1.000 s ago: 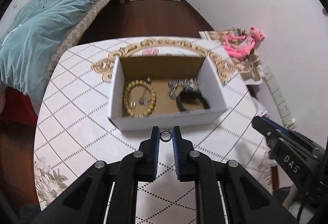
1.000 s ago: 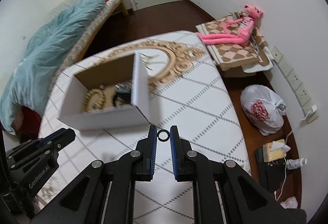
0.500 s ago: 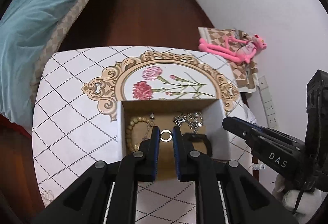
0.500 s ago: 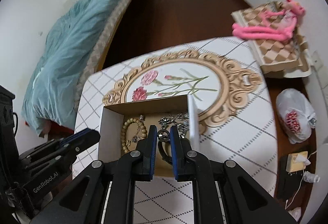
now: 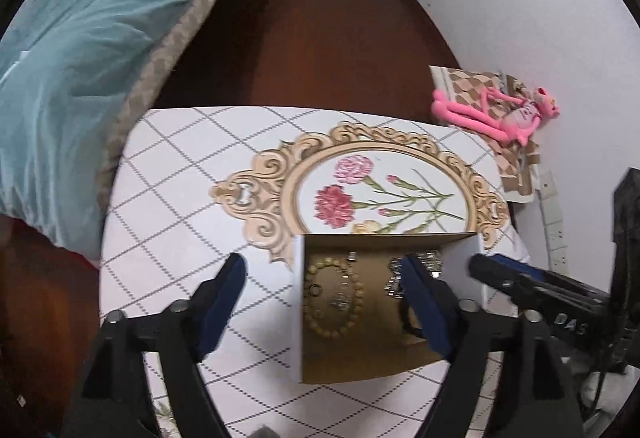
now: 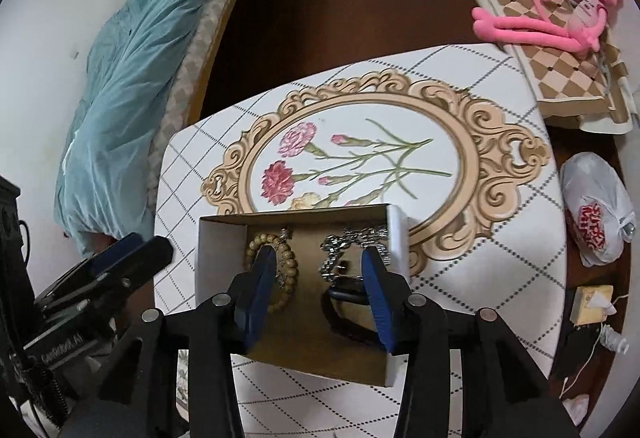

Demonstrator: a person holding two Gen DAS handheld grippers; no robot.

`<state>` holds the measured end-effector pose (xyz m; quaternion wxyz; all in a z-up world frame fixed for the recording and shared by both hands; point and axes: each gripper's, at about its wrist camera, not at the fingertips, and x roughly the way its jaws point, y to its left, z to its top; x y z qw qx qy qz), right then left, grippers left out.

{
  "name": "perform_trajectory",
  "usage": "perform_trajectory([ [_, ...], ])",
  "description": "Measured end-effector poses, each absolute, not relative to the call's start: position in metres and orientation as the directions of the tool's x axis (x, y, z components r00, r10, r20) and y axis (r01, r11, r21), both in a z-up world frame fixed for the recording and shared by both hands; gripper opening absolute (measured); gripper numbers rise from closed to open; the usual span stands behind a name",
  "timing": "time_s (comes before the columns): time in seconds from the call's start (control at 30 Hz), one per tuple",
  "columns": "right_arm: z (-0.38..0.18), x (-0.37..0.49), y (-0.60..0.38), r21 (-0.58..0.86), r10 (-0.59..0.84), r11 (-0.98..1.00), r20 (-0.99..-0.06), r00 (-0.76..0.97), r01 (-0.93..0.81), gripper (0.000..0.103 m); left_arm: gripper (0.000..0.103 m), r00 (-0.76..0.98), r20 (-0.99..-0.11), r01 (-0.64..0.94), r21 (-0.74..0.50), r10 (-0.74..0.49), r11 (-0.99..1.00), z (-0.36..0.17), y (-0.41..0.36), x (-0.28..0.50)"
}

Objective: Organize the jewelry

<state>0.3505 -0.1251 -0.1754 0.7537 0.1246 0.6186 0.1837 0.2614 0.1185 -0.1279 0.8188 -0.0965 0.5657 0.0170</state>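
A white cardboard box (image 5: 297, 302) (image 6: 396, 238) with a brown inside stands on the table. It holds a wooden bead bracelet (image 5: 333, 296) (image 6: 289, 258), silver chain jewelry (image 5: 416, 270) (image 6: 352, 242), a black band (image 6: 348, 294) and a small ring (image 5: 314, 290) lying inside the bracelet. My left gripper (image 5: 324, 290) is open and empty above the box's left wall. My right gripper (image 6: 318, 274) is open and empty above the box's inside. The ring it held does not show in its view.
The table (image 5: 168, 205) has a diamond grid and a floral oval print. A bed with a teal quilt (image 5: 72, 37) is at the left. A pink plush toy (image 6: 536, 21) lies on a checkered cushion at the right. A plastic bag (image 6: 596, 213) sits on the floor.
Both grippers moved over the box and opened wide. Each let go of the small ring it held; one ring now lies in the box.
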Motion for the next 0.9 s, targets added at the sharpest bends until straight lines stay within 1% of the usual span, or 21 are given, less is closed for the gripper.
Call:
perform_trajectory([
  [0.07,-0.171,0.347,-0.127,0.386,0.405,0.913,-0.894,0.192,-0.131,0.047,0.098,0.370,-0.927,-0.149,-0.122,-0.059,0.981,-0.126,0.122,0.256],
  [0.1,-0.168,0.345,-0.129,0.367,0.388,0.920,-0.898,0.205,-0.135,0.047,0.098,0.374,-0.926,-0.153,-0.113,-0.048,0.982,-0.126,0.123,0.254],
  [0.17,-0.164,0.338,-0.129,0.327,0.353,0.934,-0.907,0.228,-0.146,0.053,0.099,0.379,-0.925,-0.162,-0.098,-0.030,0.982,-0.126,0.124,0.246],
  [0.27,-0.161,0.329,-0.132,0.269,0.300,0.951,-0.921,0.251,-0.151,0.057,0.099,0.392,-0.920,-0.165,-0.071,0.000,0.984,-0.126,0.121,0.236],
  [0.3,-0.161,0.327,-0.132,0.246,0.279,0.957,-0.926,0.256,-0.151,0.061,0.100,0.399,-0.917,-0.164,-0.060,0.011,0.985,-0.126,0.120,0.232],
  [0.37,-0.161,0.319,-0.132,0.189,0.226,0.970,-0.934,0.276,-0.156,0.074,0.103,0.414,-0.910,-0.158,-0.031,0.038,0.987,-0.128,0.116,0.225],
  [0.43,-0.163,0.310,-0.132,0.115,0.156,0.982,-0.943,0.293,-0.152,0.079,0.103,0.419,-0.906,-0.154,-0.007,0.059,0.988,-0.130,0.110,0.217],
  [0.47,-0.164,0.307,-0.133,0.102,0.143,0.983,-0.945,0.295,-0.152,0.087,0.103,0.418,-0.907,-0.152,-0.004,0.061,0.988,-0.132,0.109,0.215],
  [0.53,-0.168,0.299,-0.134,0.058,0.100,0.987,-0.950,0.295,-0.148,0.100,0.103,0.411,-0.909,-0.153,-0.001,0.063,0.988,-0.135,0.106,0.211],
  [0.67,-0.170,0.284,-0.132,-0.007,0.042,0.988,-0.948,0.315,-0.154,0.100,0.103,0.408,-0.909,-0.152,0.021,0.082,0.988,-0.138,0.099,0.203],
  [0.9,-0.164,0.270,-0.137,-0.027,0.019,0.991,-0.944,0.330,-0.134,0.100,0.103,0.425,-0.902,-0.165,0.009,0.080,0.986,-0.131,0.095,0.192],
])
